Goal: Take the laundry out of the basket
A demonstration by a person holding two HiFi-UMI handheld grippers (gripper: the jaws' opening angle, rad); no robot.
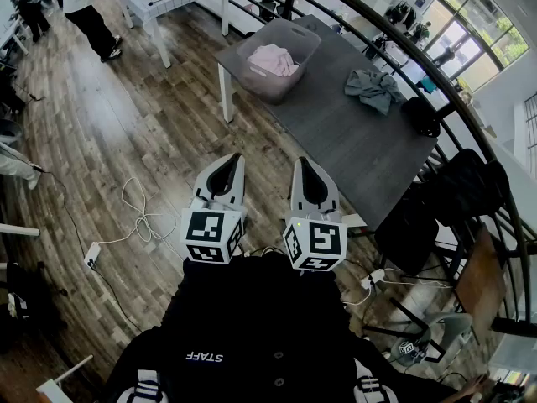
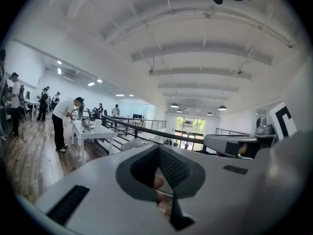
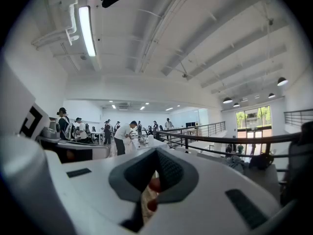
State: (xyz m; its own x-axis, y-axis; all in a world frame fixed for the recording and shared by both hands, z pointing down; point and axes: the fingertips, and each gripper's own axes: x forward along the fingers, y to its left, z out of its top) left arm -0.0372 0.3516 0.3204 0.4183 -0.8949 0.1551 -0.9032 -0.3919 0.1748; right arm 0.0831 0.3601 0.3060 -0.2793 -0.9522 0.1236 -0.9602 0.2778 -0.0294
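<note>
Laundry (image 1: pixel 273 60), pink, bunched in basket (image 1: pixel 309 36) at far end of surface (image 1: pixel 336 137); grey garment (image 1: pixel 373 89) lies outside, near. Left hand-held gripper (image 1: pixel 236 159), right hand-held gripper (image 1: pixel 300 164) both pinched closed, empty, well short of surface. Advice: step in, spread jaws first, drop over rim, bite top fold

laundry (image 1: pixel 273 60) in basket (image 1: pixel 310 40), garment (image 1: pixel 373 88) on table (image 1: pixel 336 137)

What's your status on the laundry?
Left tool and right tool shut, empty, short of the table. Pink laundry in the basket, grey garment out beside it. Nothing in the way.
</note>
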